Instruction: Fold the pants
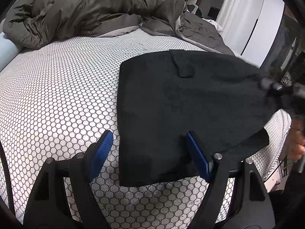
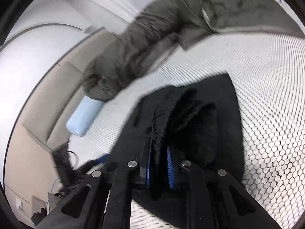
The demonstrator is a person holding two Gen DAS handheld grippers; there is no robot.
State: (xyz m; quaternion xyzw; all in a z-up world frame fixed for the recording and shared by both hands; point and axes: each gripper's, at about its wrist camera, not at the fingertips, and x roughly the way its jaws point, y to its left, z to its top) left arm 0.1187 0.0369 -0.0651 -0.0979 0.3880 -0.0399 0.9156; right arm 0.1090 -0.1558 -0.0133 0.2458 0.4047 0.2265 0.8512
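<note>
Left gripper (image 1: pixel 150 152) angled down toward the bed, jaws spread wide, nothing pinched. Its left blue pad (image 1: pixel 101 152) hangs over bare mattress just off the pants' left edge; the right pad sits over the near part of the cloth. Whether that pad touches the fabric cannot be told.

Right gripper (image 2: pixel 159 166) also tilted downward, jaws drawn close together and clamped on a bunched fold of the pants (image 2: pixel 190 126). Fuzzy black fabric runs up between its two blue pads. This view is smeared by motion blur.

Pants: black, lying as a folded, roughly rectangular slab on the right half of the mattress (image 1: pixel 57 99), a small flap or loop showing near the far edge. In the left wrist view the right-hand corner of the cloth is lifted toward a blurred dark shape at the frame's edge. A hand (image 1: pixel 299 143) shows partly at the right margin, blurred.

Surroundings: mattress cover has a white honeycomb pattern. A rumpled olive-grey duvet (image 1: pixel 91 13) is heaped along the far side, well apart from the pants. A pale blue pillow (image 2: pixel 83 118) lies beside the duvet's end. White curtain (image 1: pixel 238 5) beyond the bed.
</note>
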